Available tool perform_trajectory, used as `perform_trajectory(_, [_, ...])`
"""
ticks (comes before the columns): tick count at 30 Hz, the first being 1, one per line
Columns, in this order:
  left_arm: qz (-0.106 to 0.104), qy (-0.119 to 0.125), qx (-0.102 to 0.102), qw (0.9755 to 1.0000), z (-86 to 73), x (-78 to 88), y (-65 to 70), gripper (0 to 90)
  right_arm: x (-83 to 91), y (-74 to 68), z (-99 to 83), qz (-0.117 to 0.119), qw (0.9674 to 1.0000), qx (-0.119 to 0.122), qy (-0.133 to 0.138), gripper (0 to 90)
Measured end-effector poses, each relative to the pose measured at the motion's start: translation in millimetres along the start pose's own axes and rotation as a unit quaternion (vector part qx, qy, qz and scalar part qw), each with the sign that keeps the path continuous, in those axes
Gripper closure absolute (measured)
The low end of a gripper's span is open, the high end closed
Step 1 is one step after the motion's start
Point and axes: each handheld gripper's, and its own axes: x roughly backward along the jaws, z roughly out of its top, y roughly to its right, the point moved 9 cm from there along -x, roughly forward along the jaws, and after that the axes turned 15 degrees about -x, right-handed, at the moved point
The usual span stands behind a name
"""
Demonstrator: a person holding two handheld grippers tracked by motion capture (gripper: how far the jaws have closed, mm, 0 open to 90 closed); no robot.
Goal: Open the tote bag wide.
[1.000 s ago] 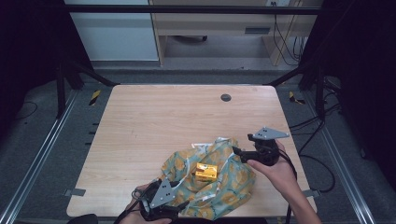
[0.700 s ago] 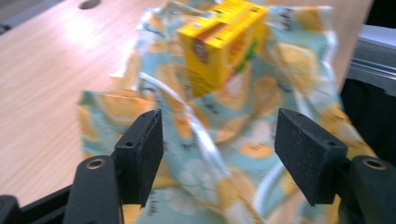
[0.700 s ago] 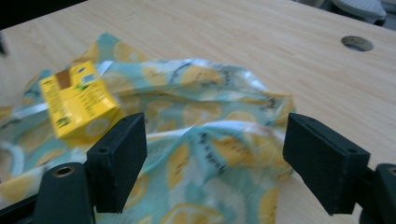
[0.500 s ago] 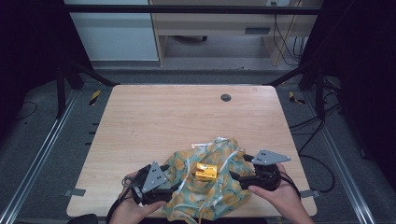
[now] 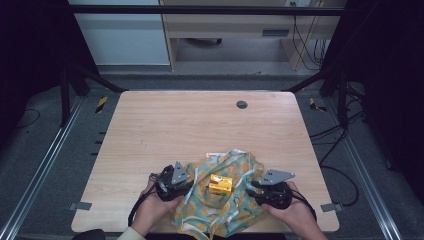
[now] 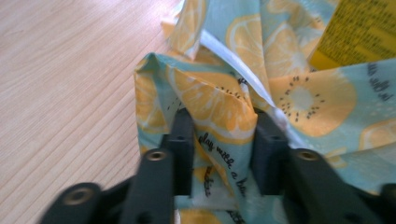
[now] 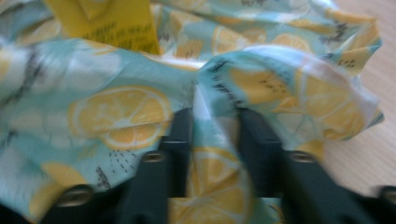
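The pale wood table [image 5: 165, 130] carries everything, with a small dark round grommet [image 5: 242, 104] near its far edge. At the near edge lies a crumpled lemon-print cloth [image 5: 235, 200], teal with yellow slices and white trim; the high view shows its whole spread, while the gripper views show printed script on it that the high view leaves unreadable. A small yellow box [image 5: 220, 183] sits on the cloth's middle, between the two tools, cut off by the frame edge in both gripper views. The left tongs [image 6: 218, 128] are partly closed with a bunched fold of cloth's left edge between their jaws. The right tongs [image 7: 215, 130] likewise pinch a raised fold at its right side, slightly blurred.
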Motion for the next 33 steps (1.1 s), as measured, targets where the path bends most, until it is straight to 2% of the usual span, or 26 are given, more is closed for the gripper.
perform_trajectory(2, [-0.001, -0.004, -0.001, 1.0000, -1.5, -2.1, -0.3, 76.7, 0.1, 1.3, -7.1, 0.003, 0.9999, 0.003, -0.015, 82.7])
perform_trajectory(4, [0.001, -0.010, -0.004, 0.9999, -2.9, -4.6, -1.7, 83.7, -0.8, 2.8, -14.4, 0.007, 0.9996, 0.005, -0.028, 89.3])
perform_trajectory(7, [0.010, -0.023, -0.002, 0.9997, -8.4, -7.8, -7.4, 87.7, -0.9, 4.4, -24.1, 0.010, 0.9988, 0.015, -0.046, 90.0])
perform_trajectory(10, [0.016, -0.030, 0.004, 0.9994, -14.6, -6.9, -13.4, 88.7, 0.1, 9.4, -32.2, 0.002, 0.9977, 0.026, -0.063, 90.0])
perform_trajectory(14, [0.022, -0.041, -0.001, 0.9989, -19.5, -5.7, -15.0, 89.1, 2.7, 14.0, -37.1, 0.000, 0.9973, 0.030, -0.067, 90.0])
perform_trajectory(17, [0.024, -0.033, 0.000, 0.9992, -19.8, -6.3, -14.1, 87.6, 2.7, 15.3, -41.0, -0.003, 0.9966, 0.041, -0.072, 90.0])
perform_trajectory(18, [0.024, -0.025, 0.003, 0.9994, -18.8, -5.5, -13.7, 82.8, 3.1, 15.0, -41.6, -0.003, 0.9966, 0.040, -0.073, 88.8])
perform_trajectory(20, [0.022, 0.004, 0.014, 0.9997, -14.4, -0.2, -12.5, 74.3, 5.8, 15.1, -39.0, 0.003, 0.9976, 0.036, -0.060, 76.7])
perform_trajectory(22, [0.033, 0.019, 0.016, 0.9991, -11.0, 8.9, -14.2, 64.4, 12.6, 15.6, -34.8, 0.008, 0.9989, 0.025, -0.040, 58.4])
perform_trajectory(25, [0.048, 0.044, 0.039, 0.9971, -5.8, 21.6, -18.8, 43.9, 27.6, 19.3, -30.5, 0.005, 0.9999, 0.009, -0.007, 32.6])
perform_trajectory(28, [0.064, 0.058, 0.056, 0.9947, -4.1, 32.4, -27.8, 31.4, 41.9, 25.8, -25.4, -0.006, 0.9995, 0.006, 0.029, 19.0])
perform_trajectory(29, [0.072, 0.062, 0.064, 0.9935, -4.7, 35.6, -32.3, 28.2, 45.0, 27.9, -23.8, -0.007, 0.9993, 0.001, 0.036, 17.1])
perform_trajectory(31, [0.088, 0.058, 0.078, 0.9913, -9.4, 41.4, -43.3, 21.9, 52.4, 35.9, -18.5, -0.012, 0.9985, -0.016, 0.051, 13.5])
perform_trajectory(33, [0.107, 0.056, 0.099, 0.9878, -17.5, 47.9, -57.3, 18.3, 56.4, 44.8, -12.7, -0.016, 0.9974, -0.035, 0.060, 9.8])
